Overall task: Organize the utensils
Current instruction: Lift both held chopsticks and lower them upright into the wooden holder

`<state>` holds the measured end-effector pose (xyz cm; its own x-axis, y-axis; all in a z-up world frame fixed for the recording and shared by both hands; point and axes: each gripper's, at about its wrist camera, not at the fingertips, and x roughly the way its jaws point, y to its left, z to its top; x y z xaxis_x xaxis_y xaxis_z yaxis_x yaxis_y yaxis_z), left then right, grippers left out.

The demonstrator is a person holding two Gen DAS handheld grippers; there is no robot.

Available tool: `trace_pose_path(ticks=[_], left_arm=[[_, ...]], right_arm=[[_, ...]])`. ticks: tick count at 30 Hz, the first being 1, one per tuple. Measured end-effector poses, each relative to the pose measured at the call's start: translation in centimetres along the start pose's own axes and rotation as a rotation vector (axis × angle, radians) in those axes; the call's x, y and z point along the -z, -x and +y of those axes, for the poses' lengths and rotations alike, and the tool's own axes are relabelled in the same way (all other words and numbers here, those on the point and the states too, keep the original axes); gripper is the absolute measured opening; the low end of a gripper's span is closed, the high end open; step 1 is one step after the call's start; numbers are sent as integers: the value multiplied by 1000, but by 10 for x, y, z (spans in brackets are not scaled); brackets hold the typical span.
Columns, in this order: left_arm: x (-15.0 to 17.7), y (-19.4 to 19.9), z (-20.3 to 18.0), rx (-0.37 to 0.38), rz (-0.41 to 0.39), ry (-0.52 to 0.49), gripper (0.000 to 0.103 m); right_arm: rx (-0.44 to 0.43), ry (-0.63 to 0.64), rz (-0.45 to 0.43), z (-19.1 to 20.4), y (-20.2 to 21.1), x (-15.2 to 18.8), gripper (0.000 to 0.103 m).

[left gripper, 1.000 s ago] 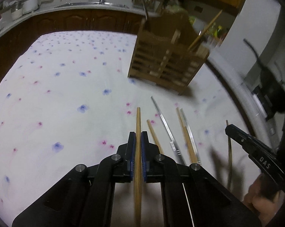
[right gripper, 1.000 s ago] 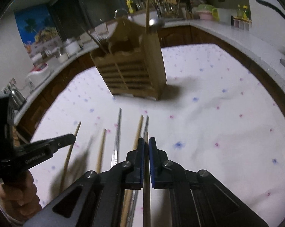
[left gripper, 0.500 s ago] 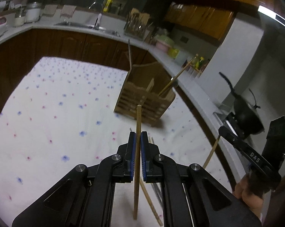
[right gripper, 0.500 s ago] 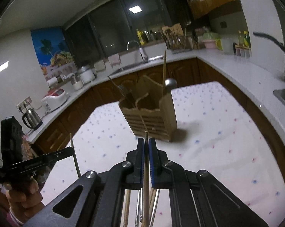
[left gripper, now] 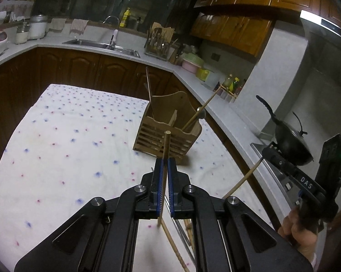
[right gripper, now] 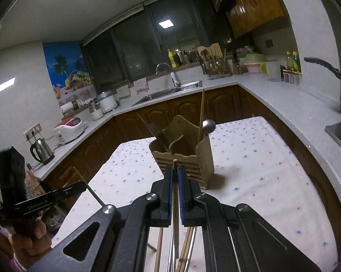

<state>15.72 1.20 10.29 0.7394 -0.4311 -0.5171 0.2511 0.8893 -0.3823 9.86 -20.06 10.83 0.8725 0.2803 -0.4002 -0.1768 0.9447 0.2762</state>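
A kitchen island under a white cloth (left gripper: pixel 68 136) dotted with small flowers fills the near ground, with dark cabinets and a pale counter curving behind it. Closest in, the left gripper (left gripper: pixel 165 165) has its blue pads clamped on one wooden chopstick (left gripper: pixel 166 145), whose tip stands up just past the fingertips; the right gripper (right gripper: pixel 175 172) is likewise clamped on a second chopstick (right gripper: pixel 175 195). Below and behind both sets of fingers, more chopsticks (right gripper: pixel 186 247) lie loose on the cloth. Ahead of the fingers, well apart from them, stands the slatted wooden holder (left gripper: pixel 168 133), already carrying a spoon (right gripper: pixel 208 125) and a few sticks. The step looks like carrying after pickup; next, each stick probably needs tipping upright over an open compartment before the pads let go.
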Motion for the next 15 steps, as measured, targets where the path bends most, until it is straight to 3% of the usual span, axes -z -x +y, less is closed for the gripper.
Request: trace_pose_path(ticks=[15], left_arm=[[-4,2,3,-7,-15,-3,0]], right_arm=[[-7,6,-22,1,2,-8,5]])
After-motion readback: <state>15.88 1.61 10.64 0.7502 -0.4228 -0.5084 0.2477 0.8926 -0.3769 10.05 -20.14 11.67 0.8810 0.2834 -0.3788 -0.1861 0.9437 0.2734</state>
